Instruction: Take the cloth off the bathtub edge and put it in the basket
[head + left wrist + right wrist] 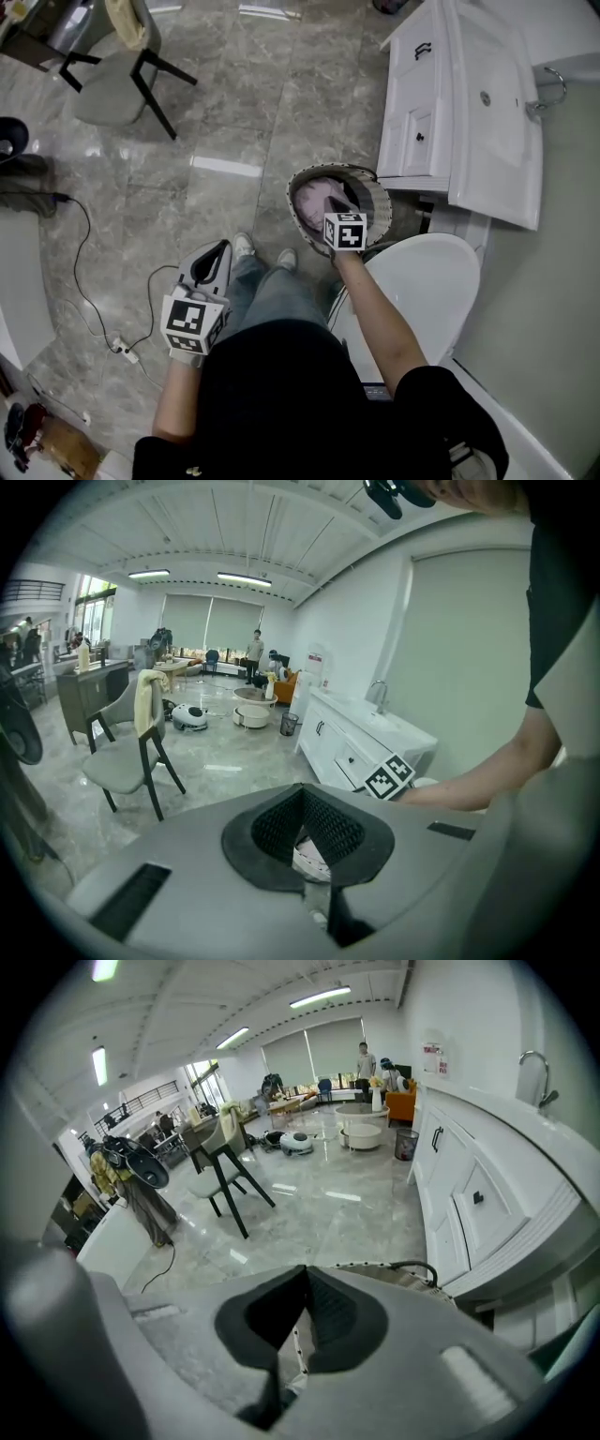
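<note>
Inside the basket (362, 172) lies the pink cloth (309, 194).

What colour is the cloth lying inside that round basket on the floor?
Pale pink. The soft pink cloth shows best in the head view, lying inside the round rope-rimmed basket.

A grey chair (111, 89) stood at the upper left, a white vanity cabinet (417, 103) at the upper right, a white toilet (431, 281) below it, and a power strip (121, 350) at the lower left.

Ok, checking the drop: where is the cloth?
Head view, right of centre: the pink cloth lies inside the basket, between vanity and toilet, below the right gripper.
</note>
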{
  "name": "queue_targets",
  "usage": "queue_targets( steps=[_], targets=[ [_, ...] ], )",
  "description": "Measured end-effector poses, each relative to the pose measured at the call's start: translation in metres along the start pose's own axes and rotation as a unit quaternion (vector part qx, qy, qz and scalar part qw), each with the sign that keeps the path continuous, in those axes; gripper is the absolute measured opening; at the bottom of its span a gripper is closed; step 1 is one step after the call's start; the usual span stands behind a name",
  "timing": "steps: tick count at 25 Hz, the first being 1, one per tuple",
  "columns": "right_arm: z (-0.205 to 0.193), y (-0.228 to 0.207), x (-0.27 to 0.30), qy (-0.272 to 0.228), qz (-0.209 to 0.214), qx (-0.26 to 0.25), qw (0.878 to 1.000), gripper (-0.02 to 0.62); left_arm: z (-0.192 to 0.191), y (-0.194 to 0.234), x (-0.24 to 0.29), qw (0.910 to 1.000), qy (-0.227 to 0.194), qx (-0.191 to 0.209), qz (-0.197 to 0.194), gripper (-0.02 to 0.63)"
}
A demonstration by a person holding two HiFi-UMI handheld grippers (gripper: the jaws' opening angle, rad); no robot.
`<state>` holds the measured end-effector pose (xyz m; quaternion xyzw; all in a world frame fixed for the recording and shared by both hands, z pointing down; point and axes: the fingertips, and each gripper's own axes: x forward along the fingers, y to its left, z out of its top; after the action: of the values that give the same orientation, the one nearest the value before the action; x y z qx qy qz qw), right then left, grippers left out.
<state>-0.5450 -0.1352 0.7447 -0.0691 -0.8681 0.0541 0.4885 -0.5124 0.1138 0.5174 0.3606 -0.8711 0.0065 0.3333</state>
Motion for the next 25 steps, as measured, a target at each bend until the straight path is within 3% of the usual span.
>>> queue_targets(
  steps=[14,25],
  targets=[
    [0.107,0.058,-0.160,-0.141,0.056,-0.032,0.988,-0.003,0.064,-0.011,-0.012,0.9983,-0.047,0.024,-0.025,0.006],
    [0.156,0.089,-0.292,-0.266,0.096,-0.063,0.957,-0.005,0.122,-0.031,-0.041,0.9929,-0.099,0.044,-0.049,0.006]
  ],
)
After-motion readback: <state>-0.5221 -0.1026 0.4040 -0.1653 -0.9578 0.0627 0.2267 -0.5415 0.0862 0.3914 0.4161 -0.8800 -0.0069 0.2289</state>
